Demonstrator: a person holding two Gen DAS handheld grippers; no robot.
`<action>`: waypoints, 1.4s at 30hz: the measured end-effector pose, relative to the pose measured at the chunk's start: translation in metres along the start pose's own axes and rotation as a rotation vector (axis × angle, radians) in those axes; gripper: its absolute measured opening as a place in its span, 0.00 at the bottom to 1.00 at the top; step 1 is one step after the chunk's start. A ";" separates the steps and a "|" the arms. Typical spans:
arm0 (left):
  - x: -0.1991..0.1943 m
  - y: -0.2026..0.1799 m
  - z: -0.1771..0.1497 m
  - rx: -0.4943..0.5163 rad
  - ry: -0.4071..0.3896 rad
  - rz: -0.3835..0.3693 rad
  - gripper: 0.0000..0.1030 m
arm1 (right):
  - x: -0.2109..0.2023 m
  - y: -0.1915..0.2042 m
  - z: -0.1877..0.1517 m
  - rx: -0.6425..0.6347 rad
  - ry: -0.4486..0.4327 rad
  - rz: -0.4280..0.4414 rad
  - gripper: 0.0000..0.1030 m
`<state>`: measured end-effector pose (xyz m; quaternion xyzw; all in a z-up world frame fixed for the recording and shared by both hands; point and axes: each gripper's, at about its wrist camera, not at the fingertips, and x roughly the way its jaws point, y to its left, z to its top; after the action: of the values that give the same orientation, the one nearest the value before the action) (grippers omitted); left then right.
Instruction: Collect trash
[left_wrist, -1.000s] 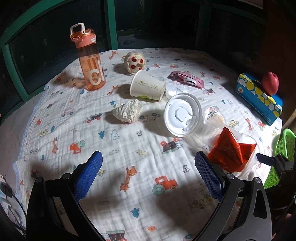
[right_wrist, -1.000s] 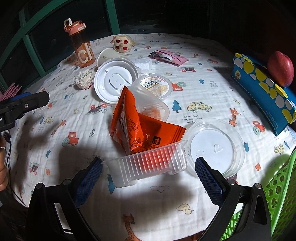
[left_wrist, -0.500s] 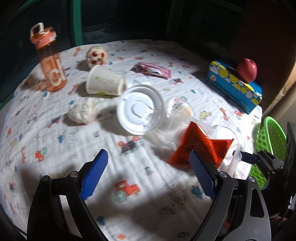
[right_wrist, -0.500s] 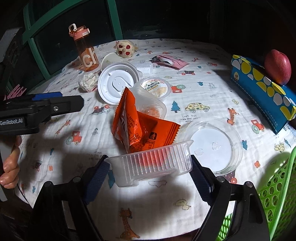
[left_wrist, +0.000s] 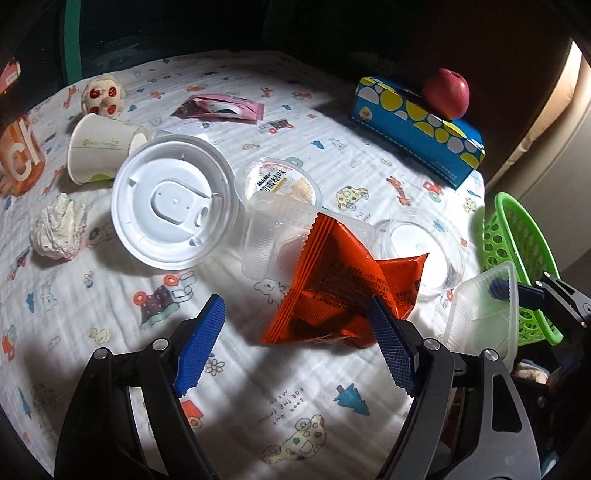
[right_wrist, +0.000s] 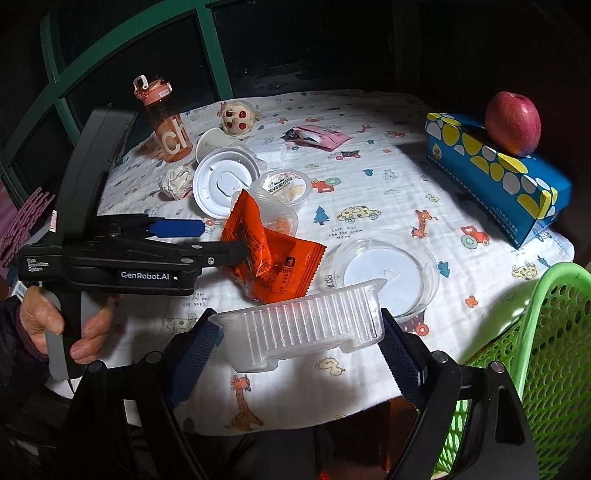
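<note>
My right gripper is shut on a clear ribbed plastic tray and holds it above the table's near edge, left of the green basket. The tray also shows in the left wrist view, next to the basket. My left gripper is open, its fingers either side of an orange snack wrapper; in the right wrist view its lower finger touches the wrapper. More trash lies around: a white lid, a clear cup, a crumpled tissue, a paper cup, a pink wrapper.
A clear round lid and a sealed jelly cup lie near the wrapper. A blue tissue box with a red apple on it stands at the right. An orange bottle and a small toy stand at the back.
My right gripper has closed on the clear tray and lifted it off the cloth towards the near edge. My left gripper has swung right and forward to the orange wrapper.
</note>
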<state>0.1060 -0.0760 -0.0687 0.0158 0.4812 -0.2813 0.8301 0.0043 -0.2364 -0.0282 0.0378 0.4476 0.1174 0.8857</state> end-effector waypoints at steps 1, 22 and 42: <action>0.002 0.001 0.000 -0.005 0.005 -0.013 0.74 | -0.003 -0.001 0.000 0.005 -0.006 -0.004 0.80; -0.024 -0.011 -0.008 -0.008 -0.049 -0.053 0.04 | -0.082 -0.073 -0.022 0.203 -0.140 -0.162 0.80; -0.082 -0.132 0.032 0.147 -0.180 -0.254 0.01 | -0.100 -0.169 -0.074 0.392 -0.079 -0.359 0.81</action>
<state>0.0367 -0.1596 0.0467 -0.0098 0.3812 -0.4187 0.8242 -0.0829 -0.4276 -0.0233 0.1333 0.4262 -0.1320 0.8850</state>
